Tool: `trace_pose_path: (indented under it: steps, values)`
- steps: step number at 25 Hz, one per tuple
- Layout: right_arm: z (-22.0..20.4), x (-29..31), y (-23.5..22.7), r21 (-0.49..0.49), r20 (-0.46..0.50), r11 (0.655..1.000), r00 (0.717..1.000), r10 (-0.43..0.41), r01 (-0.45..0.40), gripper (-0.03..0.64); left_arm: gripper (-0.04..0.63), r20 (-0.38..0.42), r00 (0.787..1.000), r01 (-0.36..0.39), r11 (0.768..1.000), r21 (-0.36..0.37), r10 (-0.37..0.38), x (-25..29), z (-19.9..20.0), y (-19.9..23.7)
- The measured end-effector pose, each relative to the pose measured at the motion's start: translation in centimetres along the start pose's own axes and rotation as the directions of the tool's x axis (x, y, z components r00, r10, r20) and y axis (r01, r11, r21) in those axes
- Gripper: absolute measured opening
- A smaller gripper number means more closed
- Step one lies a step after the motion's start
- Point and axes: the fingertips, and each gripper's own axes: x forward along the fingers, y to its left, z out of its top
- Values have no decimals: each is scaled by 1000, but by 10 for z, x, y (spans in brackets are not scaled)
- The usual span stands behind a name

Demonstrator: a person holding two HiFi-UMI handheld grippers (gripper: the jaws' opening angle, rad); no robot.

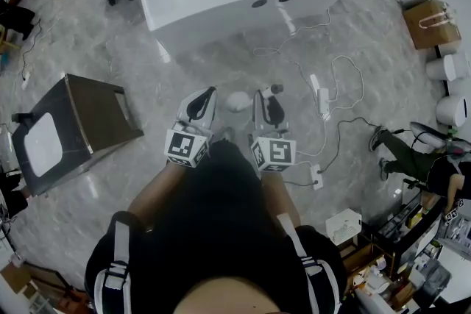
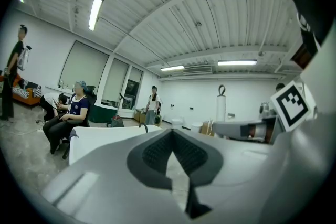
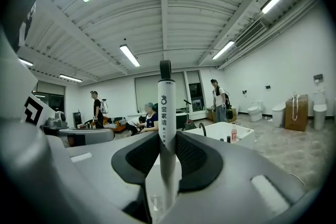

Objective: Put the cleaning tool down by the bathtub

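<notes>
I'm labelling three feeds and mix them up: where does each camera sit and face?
Head view: on the person's head, facing steeply down at floor and bathtub; shows arms, left tongs, right tongs.
Left gripper view: on the left tongs, level along shut, empty jaws; right tongs' cube at right.
Right gripper view: on the right tongs, along jaws gripping the tool by its handle.
Shared: all three show the bathtub.

L tool [image 2: 172,135] tips together, white bathtub [image 2: 102,140] just beyond, seated person [image 2: 72,112] far L.
</notes>
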Motion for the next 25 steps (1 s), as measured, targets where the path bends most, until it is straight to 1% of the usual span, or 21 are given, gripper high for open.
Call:
trace_pose_path:
  steps: [5,9,12,16,20,25]
  values:
    - [0,18,-21,-3,-6,1000,1000,4,-4,98,9,-6,1000,-29,1000,11,29,20,1,3]
    - [-1,33,-24,3,-10,1000,1000,-3,3,98,9,-5,999,-34,999,12,34,33,2,15]
    - [-4,48,-29,-2,-14,1000,1000,-11,11,98,8,-7,1000,-23,1000,9,23,50,-2,25]
    - [-8,72,-42,-2,-15,1000,999,-31,31,98,9,-5,1000,9,1000,24,-9,81,-2,35]
    - [-11,106,-51,-9,-26,999,999,-43,43,98,9,-2,1000,4,1000,18,-4,111,-2,59]
    - [-18,140,-59,-14,-42,998,998,-54,53,98,8,-37,999,-14,1000,16,15,138,-13,84]
